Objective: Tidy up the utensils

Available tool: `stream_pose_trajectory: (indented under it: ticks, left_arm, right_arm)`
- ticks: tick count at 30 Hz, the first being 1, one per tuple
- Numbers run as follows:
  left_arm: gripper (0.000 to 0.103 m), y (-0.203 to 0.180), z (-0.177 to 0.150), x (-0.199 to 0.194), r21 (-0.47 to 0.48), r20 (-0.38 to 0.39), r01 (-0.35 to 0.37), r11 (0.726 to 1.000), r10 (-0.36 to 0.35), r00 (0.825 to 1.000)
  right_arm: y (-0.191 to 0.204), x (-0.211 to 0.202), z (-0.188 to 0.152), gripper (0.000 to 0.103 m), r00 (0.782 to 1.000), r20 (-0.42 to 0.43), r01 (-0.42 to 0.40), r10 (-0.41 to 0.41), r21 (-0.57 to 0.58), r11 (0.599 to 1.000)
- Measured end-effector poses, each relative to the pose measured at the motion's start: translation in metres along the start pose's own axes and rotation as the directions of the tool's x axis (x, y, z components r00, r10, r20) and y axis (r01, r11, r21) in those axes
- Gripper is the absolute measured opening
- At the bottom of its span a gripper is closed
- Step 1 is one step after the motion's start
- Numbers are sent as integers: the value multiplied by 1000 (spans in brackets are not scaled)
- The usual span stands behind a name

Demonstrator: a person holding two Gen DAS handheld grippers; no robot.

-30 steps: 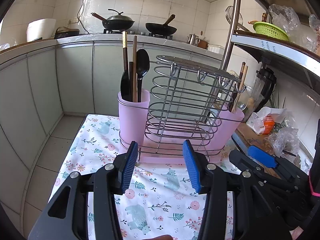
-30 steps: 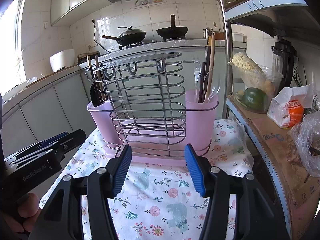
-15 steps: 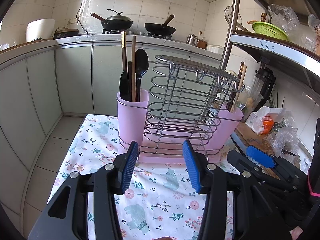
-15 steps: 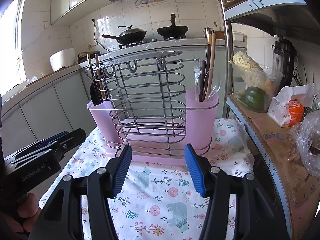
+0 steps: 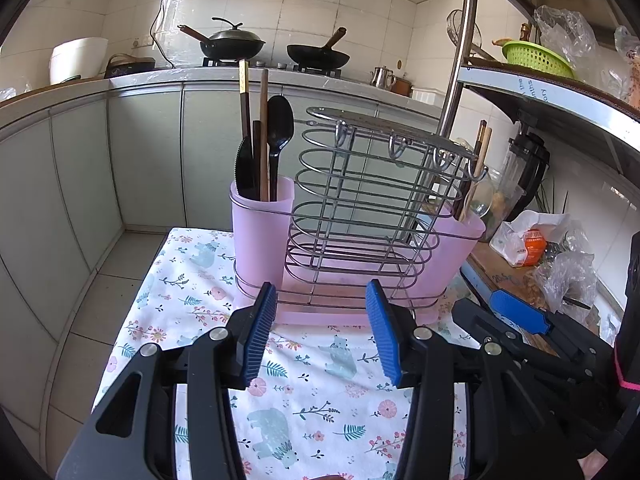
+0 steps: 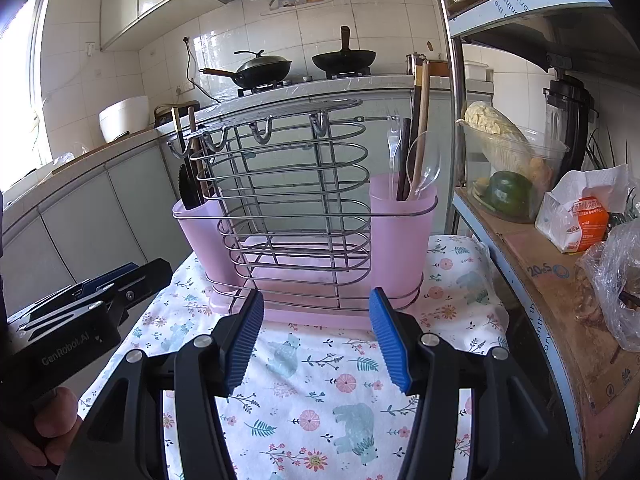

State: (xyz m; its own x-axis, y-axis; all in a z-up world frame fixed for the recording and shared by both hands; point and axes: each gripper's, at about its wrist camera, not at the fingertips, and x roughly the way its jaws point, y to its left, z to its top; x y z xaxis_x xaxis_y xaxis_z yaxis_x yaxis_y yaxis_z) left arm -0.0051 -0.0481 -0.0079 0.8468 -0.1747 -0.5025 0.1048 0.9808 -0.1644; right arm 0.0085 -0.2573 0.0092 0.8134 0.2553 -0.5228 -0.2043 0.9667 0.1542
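Nothing is shifting since a moment ago: I am holding both the left gripper (image 5: pixel 322 336) and right gripper (image 6: pixel 316 340) open and empty, just short of the pink utensil rack (image 5: pixel 360 248), utensils seemingly already sorted.

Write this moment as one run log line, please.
left gripper: open, holds nothing | right gripper: open, holds nothing | pink utensil rack: black utensils in one cup, clear ones in the other | floral cloth: no utensil seen

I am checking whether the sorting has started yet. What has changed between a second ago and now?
Nothing has visibly changed. The left gripper and the right gripper both hang open and empty in front of the wire rack, and the utensils stand as before in the left pink cup and the right pink cup.
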Motion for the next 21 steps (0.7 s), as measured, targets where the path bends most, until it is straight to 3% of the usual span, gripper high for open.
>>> stream_pose_trajectory:
  ticks: [21]
  left_arm:
    - [47,2,1,7,5,-11,4,1000,-4,1000]
  right_arm:
    - [-4,6,2,54,1000,-15,4,-4,8,1000]
